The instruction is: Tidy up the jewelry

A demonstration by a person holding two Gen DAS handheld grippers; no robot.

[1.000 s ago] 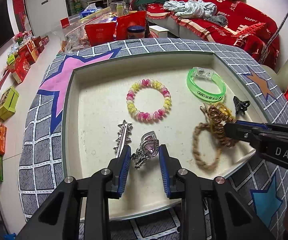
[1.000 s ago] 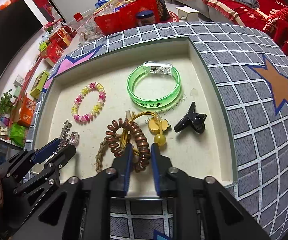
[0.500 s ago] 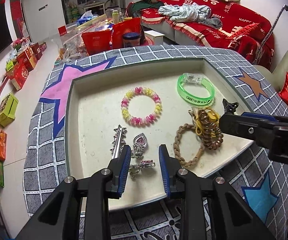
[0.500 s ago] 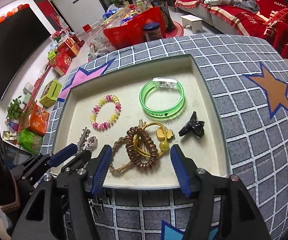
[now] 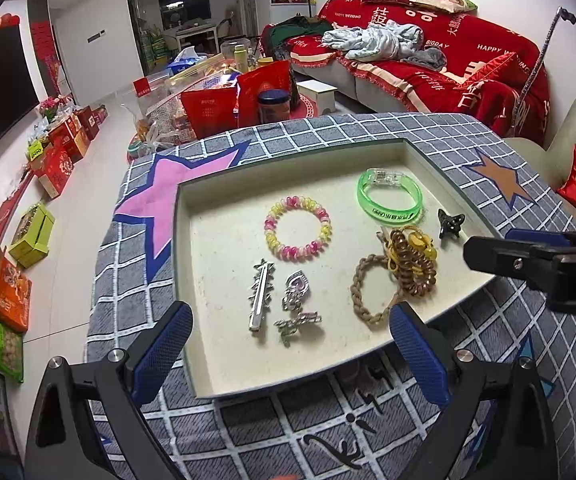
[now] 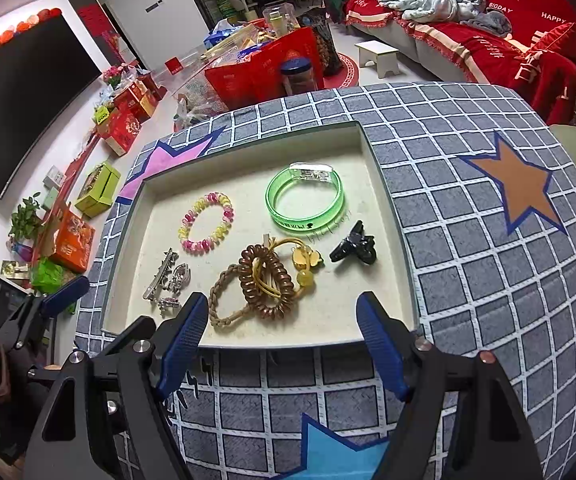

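The cream tray (image 5: 223, 240) (image 6: 384, 280) holds a pink-and-yellow bead bracelet (image 5: 298, 228), a green bangle (image 5: 390, 196), a black claw clip (image 5: 450, 222), a brown coil hair tie (image 5: 412, 268) tangled with a braided tan band (image 5: 368, 292), a silver star hairpin (image 5: 261, 292) and a silver heart clip (image 5: 296, 286). My left gripper (image 5: 288, 320) hovers above the tray's near edge, its jaws opening wide with nothing pressed between them. My right gripper (image 6: 281, 304) hangs above the coil hair tie (image 6: 265, 282), its jaws also opening and gripping nothing.
The tray sits on a grey checked cloth (image 6: 468, 280) with star patches. Behind it are red bags (image 5: 211, 110), a jar (image 5: 273, 106) and a red sofa (image 5: 468, 64). Boxes (image 5: 31, 232) line the floor at the left.
Both grippers rose and drew back from the tray while their jaws spread wide. The heart clip and the coil hair tie, which lay between the narrow jaws, now lie free on the tray.
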